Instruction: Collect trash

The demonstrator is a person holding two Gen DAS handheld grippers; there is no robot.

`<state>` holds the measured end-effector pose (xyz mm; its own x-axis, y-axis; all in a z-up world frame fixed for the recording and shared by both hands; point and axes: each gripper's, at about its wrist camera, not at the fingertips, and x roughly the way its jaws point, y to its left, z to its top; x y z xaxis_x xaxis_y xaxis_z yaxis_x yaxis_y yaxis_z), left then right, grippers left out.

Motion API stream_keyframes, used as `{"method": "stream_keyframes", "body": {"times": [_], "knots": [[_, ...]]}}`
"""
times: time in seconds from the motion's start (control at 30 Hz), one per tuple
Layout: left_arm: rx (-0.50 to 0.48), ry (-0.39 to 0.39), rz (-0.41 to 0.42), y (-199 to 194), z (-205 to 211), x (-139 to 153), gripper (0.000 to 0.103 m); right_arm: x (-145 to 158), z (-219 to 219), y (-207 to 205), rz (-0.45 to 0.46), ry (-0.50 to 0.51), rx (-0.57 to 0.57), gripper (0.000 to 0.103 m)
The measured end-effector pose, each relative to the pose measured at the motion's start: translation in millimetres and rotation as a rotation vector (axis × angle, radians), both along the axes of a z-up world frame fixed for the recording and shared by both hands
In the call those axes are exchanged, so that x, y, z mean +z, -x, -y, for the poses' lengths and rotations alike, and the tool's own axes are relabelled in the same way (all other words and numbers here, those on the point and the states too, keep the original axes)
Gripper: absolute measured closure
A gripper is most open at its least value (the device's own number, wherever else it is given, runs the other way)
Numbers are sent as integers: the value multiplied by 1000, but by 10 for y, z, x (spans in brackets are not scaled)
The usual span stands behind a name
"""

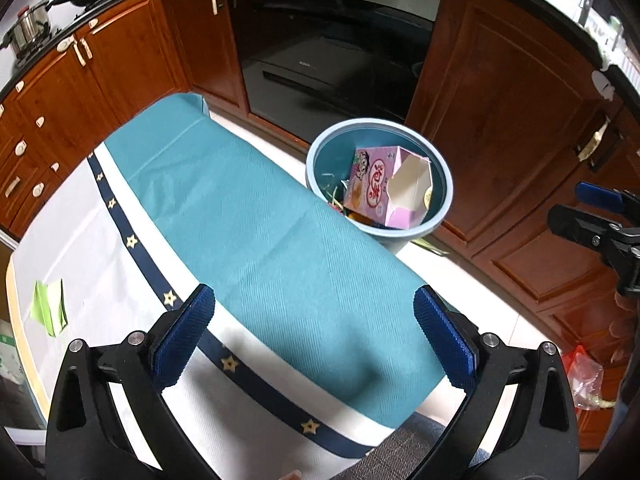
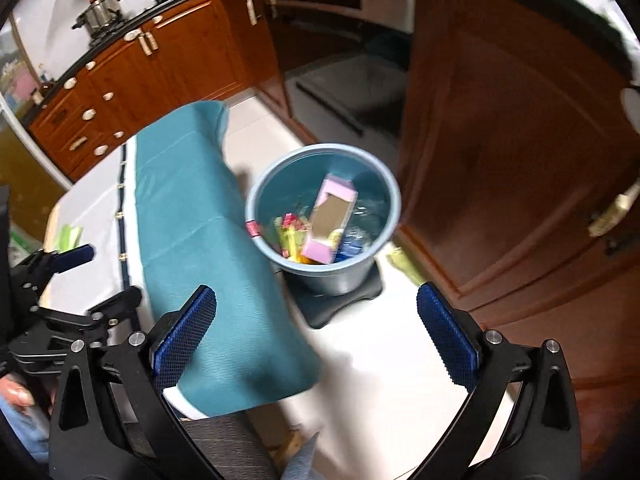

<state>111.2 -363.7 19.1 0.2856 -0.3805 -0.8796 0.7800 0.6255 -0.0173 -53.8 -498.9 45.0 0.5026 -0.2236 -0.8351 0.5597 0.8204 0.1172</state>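
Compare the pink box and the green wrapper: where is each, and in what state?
Place: the pink box lies inside the blue bin on the floor; the green wrapper lies on the white tablecloth on the table.
Shape: the pink box is a carton with one end torn open; the green wrapper is flat and crumpled.
Progress: the pink box is binned, the green wrapper not yet.
Shared: neither is held.

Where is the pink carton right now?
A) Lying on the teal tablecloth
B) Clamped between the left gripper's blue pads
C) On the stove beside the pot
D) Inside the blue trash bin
D: the pink carton sits tilted inside the blue trash bin on the floor beside the table.
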Motion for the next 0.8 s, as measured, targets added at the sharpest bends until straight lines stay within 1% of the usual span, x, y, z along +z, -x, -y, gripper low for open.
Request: {"method": "stream_keyframes", "body": {"times": [0.17,0.3,0.43,0.6,0.8], "knots": [[-2,2,6,35,-63,-24,4,-159,-87,83,-26,-6,-35,7],[-9,-2,-5,33,-48,-88,4,-345,-124,49,-56,-29,-40,7],[-6,-8,-16,-2,-29,-150,4,-453,-146,14,-63,-38,-59,7],[4,-18,-41,-68,-7,-248,4,-523,-126,-49,-62,-54,-57,7],[2,-36,-47,-80,42,-337,4,-586,-90,-99,-72,-58,-61,7]]}}
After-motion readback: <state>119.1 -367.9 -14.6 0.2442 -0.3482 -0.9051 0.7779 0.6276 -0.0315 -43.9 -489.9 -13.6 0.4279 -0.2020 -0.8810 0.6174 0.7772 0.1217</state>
